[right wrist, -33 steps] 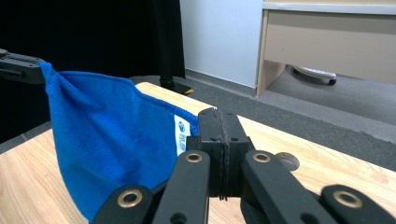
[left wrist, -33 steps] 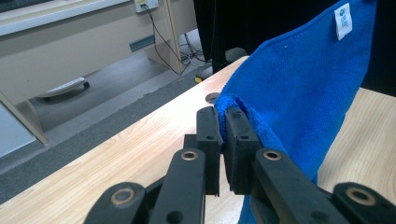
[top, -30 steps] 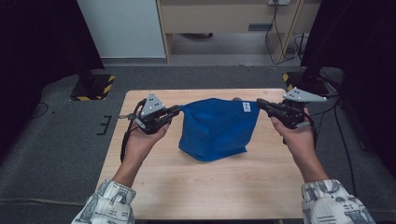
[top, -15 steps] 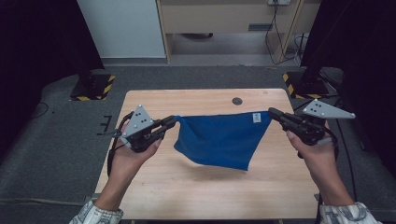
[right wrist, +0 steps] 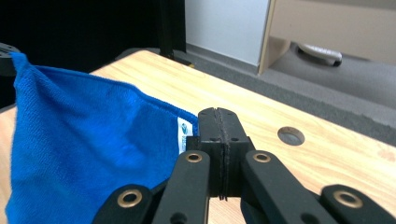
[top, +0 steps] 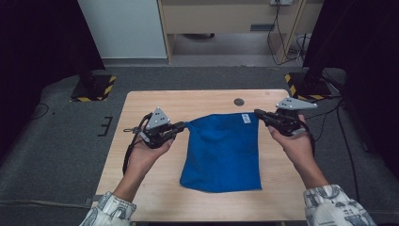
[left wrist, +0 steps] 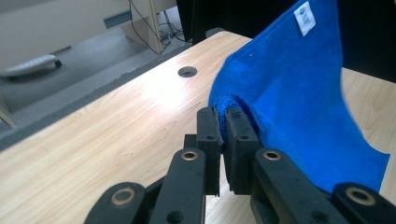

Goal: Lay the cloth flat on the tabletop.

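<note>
A blue cloth (top: 222, 150) with a small white label (top: 246, 118) hangs stretched between my two grippers, its lower part lying on the wooden table (top: 188, 101). My left gripper (top: 181, 126) is shut on the cloth's upper left corner; in the left gripper view the blue cloth (left wrist: 299, 102) is pinched between the black jaws of my left gripper (left wrist: 223, 116). My right gripper (top: 259, 114) is shut on the upper right corner beside the label. From the right gripper view, the cloth (right wrist: 88, 140) spreads away to the left of my right gripper (right wrist: 219, 116), whose jaws press together on its edge.
A round cable hole (top: 239, 101) sits in the table top behind the cloth. Grey carpet surrounds the table, with a cabinet (top: 226, 19) and cables at the back and dark stands with striped bases (top: 94, 87) at both far corners.
Both grippers have come down and toward the person with the cloth. The cloth, held up in the air earlier, now hangs longer and its lower part rests on the table.
</note>
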The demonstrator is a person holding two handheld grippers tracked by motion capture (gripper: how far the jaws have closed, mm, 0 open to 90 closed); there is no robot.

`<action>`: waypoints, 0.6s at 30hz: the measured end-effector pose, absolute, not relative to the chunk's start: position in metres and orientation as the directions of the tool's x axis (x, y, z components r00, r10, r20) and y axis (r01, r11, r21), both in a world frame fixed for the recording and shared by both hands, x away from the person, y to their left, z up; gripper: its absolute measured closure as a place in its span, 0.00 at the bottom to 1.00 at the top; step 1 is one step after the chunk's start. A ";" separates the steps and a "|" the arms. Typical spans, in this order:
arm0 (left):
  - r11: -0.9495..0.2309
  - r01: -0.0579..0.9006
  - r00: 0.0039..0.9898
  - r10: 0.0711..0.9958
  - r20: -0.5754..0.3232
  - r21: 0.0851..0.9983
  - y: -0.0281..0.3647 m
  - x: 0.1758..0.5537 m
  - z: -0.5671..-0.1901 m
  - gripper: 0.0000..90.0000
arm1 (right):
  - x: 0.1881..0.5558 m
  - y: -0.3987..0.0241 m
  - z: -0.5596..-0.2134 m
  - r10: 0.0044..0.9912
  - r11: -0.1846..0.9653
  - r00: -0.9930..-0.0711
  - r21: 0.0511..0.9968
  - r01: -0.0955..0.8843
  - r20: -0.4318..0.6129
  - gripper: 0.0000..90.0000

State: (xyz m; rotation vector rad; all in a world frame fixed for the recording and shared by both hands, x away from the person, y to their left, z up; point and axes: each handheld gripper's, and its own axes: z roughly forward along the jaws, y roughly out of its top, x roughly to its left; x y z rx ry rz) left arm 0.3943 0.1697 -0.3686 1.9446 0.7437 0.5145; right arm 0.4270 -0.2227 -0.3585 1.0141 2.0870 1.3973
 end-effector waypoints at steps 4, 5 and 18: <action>-0.342 0.307 0.715 0.698 0.022 0.888 0.171 0.404 -0.378 0.95 | 0.440 -0.217 -0.369 0.777 0.215 -0.627 0.909 0.356 0.061 1.00; -0.344 0.309 0.714 0.699 0.022 0.887 0.171 0.407 -0.379 0.95 | 0.442 -0.216 -0.372 0.780 0.212 -0.623 0.908 0.361 0.066 1.00; -0.366 0.359 0.689 0.725 0.021 0.858 0.178 0.437 -0.398 0.94 | 0.467 -0.208 -0.390 0.801 0.218 -0.594 0.890 0.401 0.071 1.00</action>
